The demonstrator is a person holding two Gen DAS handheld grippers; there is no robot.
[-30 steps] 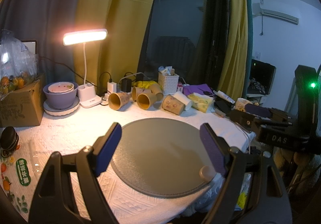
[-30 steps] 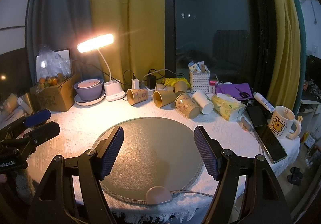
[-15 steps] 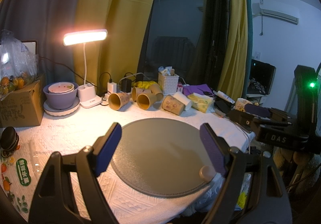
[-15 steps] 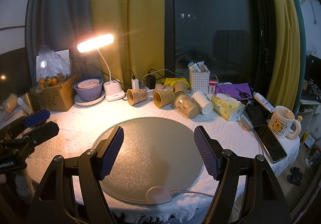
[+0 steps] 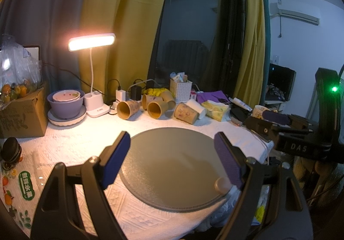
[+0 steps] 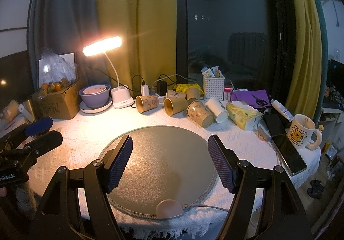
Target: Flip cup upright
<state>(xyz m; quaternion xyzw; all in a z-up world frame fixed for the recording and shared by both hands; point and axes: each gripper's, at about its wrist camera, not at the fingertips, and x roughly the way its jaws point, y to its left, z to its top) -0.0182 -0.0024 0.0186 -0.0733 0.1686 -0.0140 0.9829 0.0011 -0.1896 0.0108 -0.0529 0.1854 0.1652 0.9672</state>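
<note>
Both grippers hang over the round grey mat (image 6: 159,164) at the near side of the worktop (image 6: 86,130). The left gripper (image 5: 172,160) has its jaws wide open and holds nothing. The right gripper (image 6: 169,162) is the same: jaws wide open, nothing between them.

The paper cups lie on their sides in a bunch at the back of the worktop, past the mat and near the desk lamp (image 6: 120,98). None of them stands up yet, so the job looks like it is only starting. The brown cup nearest the lamp (image 6: 147,103) lies a little apart from the others, with its mouth pointing toward the lamp side. It looks like the easy one to pick. The next brown cup (image 6: 175,105) and the flowery cup (image 6: 200,113) are packed close together, and a white cup (image 6: 216,110) lies right beside the flowery one.

To do this well, I think a gripper should reach over the mat to the lone cup and close on its sides near the middle. Paper cups are soft, so a gentle squeeze is best or the cup may get squashed. Then lift it a bit, turn it so the mouth faces up, and set it down flat on the mat.

Watch out for the basket (image 6: 213,87) and the wires behind the cups. A cup lying on its side can also roll away if it gets bumped.
</note>
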